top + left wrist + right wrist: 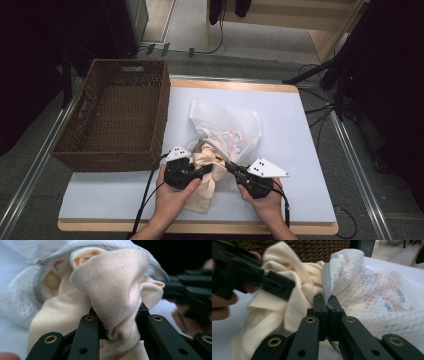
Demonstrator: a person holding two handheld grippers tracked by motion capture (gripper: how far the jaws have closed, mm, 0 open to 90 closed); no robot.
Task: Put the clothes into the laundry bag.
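Your left gripper [117,322] clamps the cream cloth [110,290], half stuffed into the mesh bag [372,290] whose zipper edge [326,282] your right gripper [327,307] pinches.

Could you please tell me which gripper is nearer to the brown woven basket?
Left. The left gripper, gripping the cream cloth, sits just off the brown woven basket's near corner; the right gripper lies farther away, clamping the white mesh bag's edge.

Recording lab: rail-framed table [295,150], floor cables [320,107], dark curtains [395,75].
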